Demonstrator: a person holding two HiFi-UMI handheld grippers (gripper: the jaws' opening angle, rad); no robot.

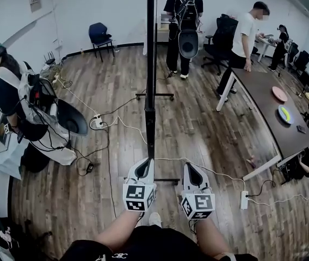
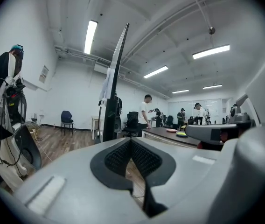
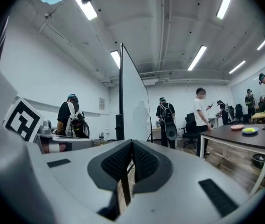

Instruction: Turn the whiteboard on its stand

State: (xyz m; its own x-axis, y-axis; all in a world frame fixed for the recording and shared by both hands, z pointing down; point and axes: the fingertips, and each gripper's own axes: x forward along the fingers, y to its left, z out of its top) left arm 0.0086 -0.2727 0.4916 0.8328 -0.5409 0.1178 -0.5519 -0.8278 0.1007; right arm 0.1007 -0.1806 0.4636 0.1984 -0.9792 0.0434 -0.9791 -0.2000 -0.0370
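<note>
The whiteboard (image 1: 150, 48) stands edge-on straight ahead of me, a thin dark line on a black stand with floor bars (image 1: 165, 181). My left gripper (image 1: 142, 170) and right gripper (image 1: 192, 174) hover side by side just short of the stand's near foot. Both are shut with nothing in them, and neither touches the board. In the left gripper view the whiteboard (image 2: 116, 78) rises as a narrow dark edge above the shut left gripper (image 2: 130, 148). In the right gripper view the whiteboard's white face (image 3: 133, 101) shows to the right of its black post, beyond the shut right gripper (image 3: 131, 155).
A person with a backpack rig (image 1: 24, 107) stands at the left. Two more people (image 1: 183, 26) (image 1: 244, 42) stand at the back, beside a long dark table (image 1: 269, 107) with plates. White cables and power strips (image 1: 97, 121) (image 1: 243, 199) lie on the wooden floor. A blue chair (image 1: 100, 37) stands by the far wall.
</note>
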